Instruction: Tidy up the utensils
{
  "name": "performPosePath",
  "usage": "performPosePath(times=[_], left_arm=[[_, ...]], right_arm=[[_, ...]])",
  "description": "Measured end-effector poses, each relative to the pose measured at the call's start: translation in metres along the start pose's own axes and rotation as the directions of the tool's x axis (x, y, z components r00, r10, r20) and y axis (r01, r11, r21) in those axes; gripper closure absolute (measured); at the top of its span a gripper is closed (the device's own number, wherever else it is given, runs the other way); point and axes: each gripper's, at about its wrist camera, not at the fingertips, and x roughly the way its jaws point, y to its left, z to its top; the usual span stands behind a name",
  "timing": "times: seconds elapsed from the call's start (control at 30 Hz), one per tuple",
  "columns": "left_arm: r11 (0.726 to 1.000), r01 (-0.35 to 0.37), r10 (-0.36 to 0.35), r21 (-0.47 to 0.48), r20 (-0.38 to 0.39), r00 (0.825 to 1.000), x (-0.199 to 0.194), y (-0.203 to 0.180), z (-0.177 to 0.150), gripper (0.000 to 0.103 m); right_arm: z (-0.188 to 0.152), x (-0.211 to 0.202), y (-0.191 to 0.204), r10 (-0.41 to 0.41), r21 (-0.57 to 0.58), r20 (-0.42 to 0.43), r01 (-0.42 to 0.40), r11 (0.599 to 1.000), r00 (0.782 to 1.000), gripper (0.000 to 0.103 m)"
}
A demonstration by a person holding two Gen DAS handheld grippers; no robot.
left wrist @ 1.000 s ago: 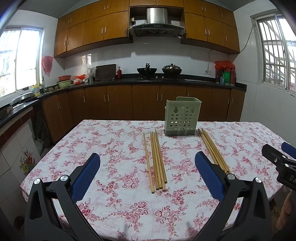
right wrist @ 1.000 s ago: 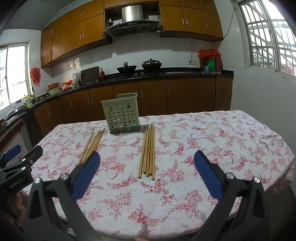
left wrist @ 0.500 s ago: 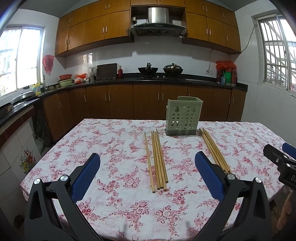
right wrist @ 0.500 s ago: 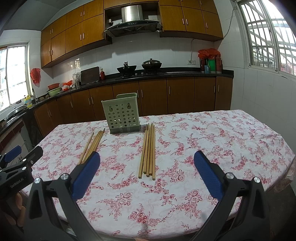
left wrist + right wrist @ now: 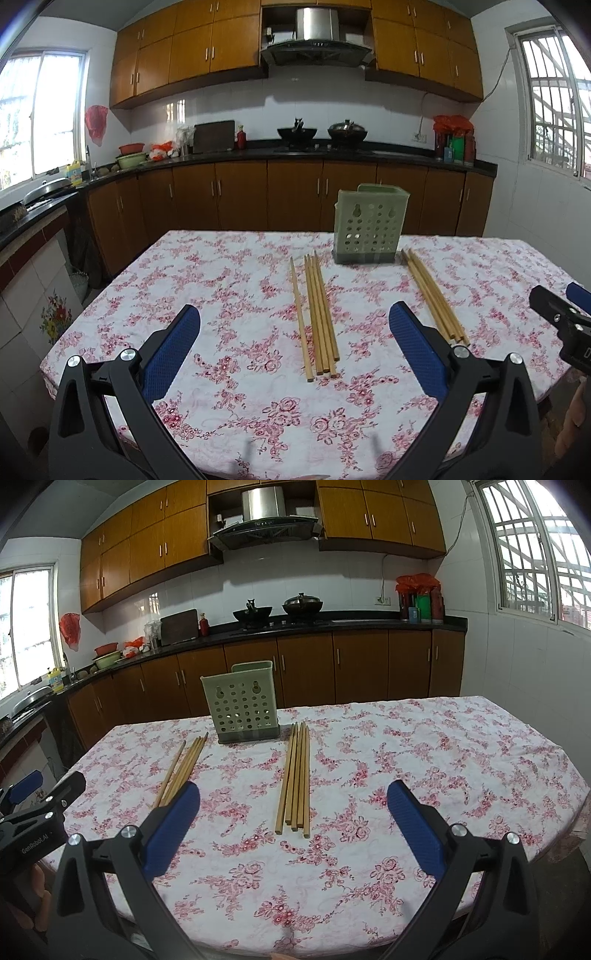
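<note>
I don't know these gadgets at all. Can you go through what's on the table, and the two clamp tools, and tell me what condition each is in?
Left gripper: jaws wide open, empty.
Right gripper: jaws wide open, empty.
Green holder: upright on the tablecloth; inside hidden.
Left chopstick bundle: flat on the cloth, one stick slightly apart.
Right chopstick bundle: flat, beside the holder.

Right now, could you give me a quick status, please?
Both hand-held grippers open, empty. Two chopstick bundles flat on table, green holder upright between them. Nothing in the way.
</note>
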Motion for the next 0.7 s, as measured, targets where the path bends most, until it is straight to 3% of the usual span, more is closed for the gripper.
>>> performPosePath(times=[0.1, 0.2, 0.27, 0.3, 0.43, 0.53, 0.7], left_arm=[[1.0, -0.009, 0.008, -0.013, -0.089, 0.996, 0.02, 0.008, 0.0, 0.002], [0.999, -0.013, 0.003, -0.046, -0.203, 0.979, 0.049, 0.021, -0.002, 0.002], [0.998, -0.021, 0.007, -0.055, -0.252, 0.968, 0.064, 0.028, -0.003, 0.002], [0.998, -0.022, 0.004, -0.062, -0.272, 0.962, 0.072, 0.032, -0.004, 0.003], [0.997, -0.016, -0.012, -0.079, -0.335, 0.942, 0.1, 0.039, -0.004, 0.026], [0.995, 0.008, -0.045, -0.099, -0.372, 0.927, 0.121, 0.037, -0.004, 0.038], [0.994, 0.038, -0.075, -0.098, -0.414, 0.907, 0.147, 0.03, -0.004, 0.048]], right_arm=[[0.003, 0.017, -0.007, -0.012, 0.022, -0.058, 0.013, 1.0, 0.998, 0.004], [0.001, 0.047, -0.02, -0.048, 0.049, -0.158, 0.056, 0.997, 0.986, 0.004], [0.0, 0.071, -0.029, -0.041, 0.072, -0.23, 0.059, 0.996, 0.972, 0.016], [0.0, 0.081, -0.034, -0.028, 0.087, -0.251, 0.051, 0.995, 0.968, 0.028], [0.005, 0.12, -0.042, 0.016, 0.131, -0.312, 0.027, 0.991, 0.95, 0.055], [0.008, 0.152, -0.039, 0.044, 0.12, -0.361, 0.0, 0.993, 0.931, 0.071], [0.004, 0.19, -0.033, 0.068, 0.108, -0.43, -0.024, 0.994, 0.9, 0.083]])
